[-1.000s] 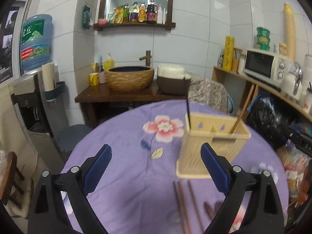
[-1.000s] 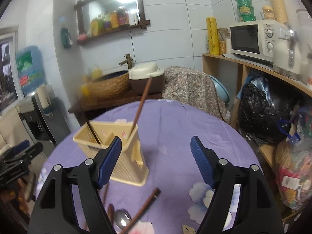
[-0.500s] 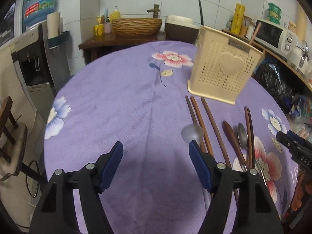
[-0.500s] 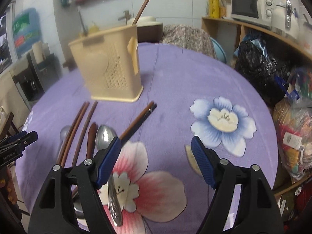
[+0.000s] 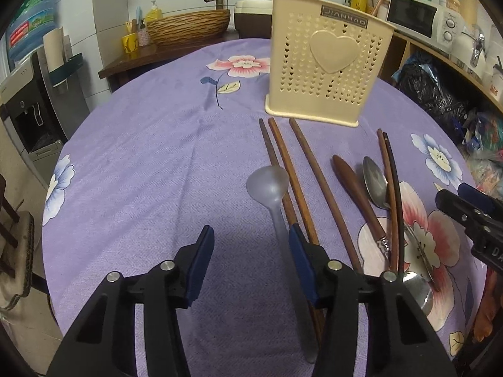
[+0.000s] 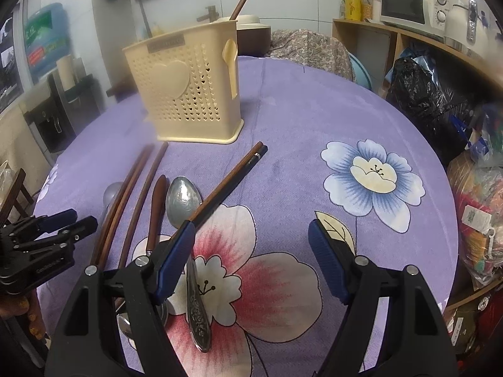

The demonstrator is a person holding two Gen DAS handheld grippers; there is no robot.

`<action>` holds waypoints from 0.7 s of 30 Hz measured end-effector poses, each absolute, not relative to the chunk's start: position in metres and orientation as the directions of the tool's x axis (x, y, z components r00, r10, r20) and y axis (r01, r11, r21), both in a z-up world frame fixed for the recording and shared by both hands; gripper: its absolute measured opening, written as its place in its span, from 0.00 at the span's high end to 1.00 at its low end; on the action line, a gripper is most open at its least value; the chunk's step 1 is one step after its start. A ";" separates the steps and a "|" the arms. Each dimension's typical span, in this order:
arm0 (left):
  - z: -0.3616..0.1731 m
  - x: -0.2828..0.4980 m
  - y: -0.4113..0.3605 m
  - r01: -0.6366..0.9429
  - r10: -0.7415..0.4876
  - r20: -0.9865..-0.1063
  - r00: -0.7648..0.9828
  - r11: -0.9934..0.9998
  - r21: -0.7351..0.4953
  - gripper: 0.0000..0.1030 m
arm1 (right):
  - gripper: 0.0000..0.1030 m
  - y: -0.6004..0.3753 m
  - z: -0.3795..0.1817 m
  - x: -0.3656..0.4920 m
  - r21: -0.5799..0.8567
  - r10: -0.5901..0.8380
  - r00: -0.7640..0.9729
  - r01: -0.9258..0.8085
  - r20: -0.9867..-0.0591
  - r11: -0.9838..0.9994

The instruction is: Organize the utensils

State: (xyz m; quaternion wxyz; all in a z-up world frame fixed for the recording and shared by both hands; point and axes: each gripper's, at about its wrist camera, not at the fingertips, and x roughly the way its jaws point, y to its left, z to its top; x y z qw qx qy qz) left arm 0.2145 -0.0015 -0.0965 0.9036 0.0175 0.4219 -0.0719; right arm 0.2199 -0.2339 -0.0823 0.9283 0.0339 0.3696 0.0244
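Observation:
A cream perforated utensil holder [image 5: 327, 59] stands on the purple floral tablecloth [image 5: 141, 163], with chopsticks standing in it; it also shows in the right wrist view [image 6: 188, 84]. In front lie several brown chopsticks [image 5: 298, 169], a translucent plastic spoon [image 5: 270, 185], a wooden-handled utensil [image 5: 352, 185], a metal spoon [image 6: 182, 201] and a dark chopstick pair [image 6: 232, 179]. My left gripper [image 5: 248, 260] is open and empty, low over the cloth, its right finger over the plastic spoon's handle. My right gripper [image 6: 251, 251] is open and empty above the metal spoon's handle.
A shelf with a microwave [image 6: 405, 3] and black bags [image 6: 430, 94] stands to the right. A wooden washstand with a woven basin [image 5: 188, 28] is behind the table. A water dispenser [image 5: 28, 94] stands at the left. A chair [image 5: 12, 229] is at the table's left edge.
Both grippers have dropped from above the holder and pulled back toward the near side of the table, now low over the utensils lying on the cloth. Both stay open.

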 end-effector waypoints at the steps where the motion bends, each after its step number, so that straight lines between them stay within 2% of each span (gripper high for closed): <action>1: -0.097 0.215 -0.002 0.145 -0.114 -0.767 0.632 0.989 -0.028 0.53 | 0.28 -0.234 -0.082 0.220 0.082 0.071 0.725 -0.020 -0.685 0.996; 7: -0.099 0.216 -0.006 0.148 -0.091 -0.775 0.625 0.989 0.003 0.57 | 0.28 -0.232 -0.082 0.220 0.090 0.080 0.721 -0.025 -0.689 0.996; 21: -0.100 0.242 0.008 0.144 -0.069 -0.793 0.605 0.989 0.024 0.60 | 0.28 -0.238 -0.083 0.242 0.127 0.099 0.678 -0.009 -0.728 0.992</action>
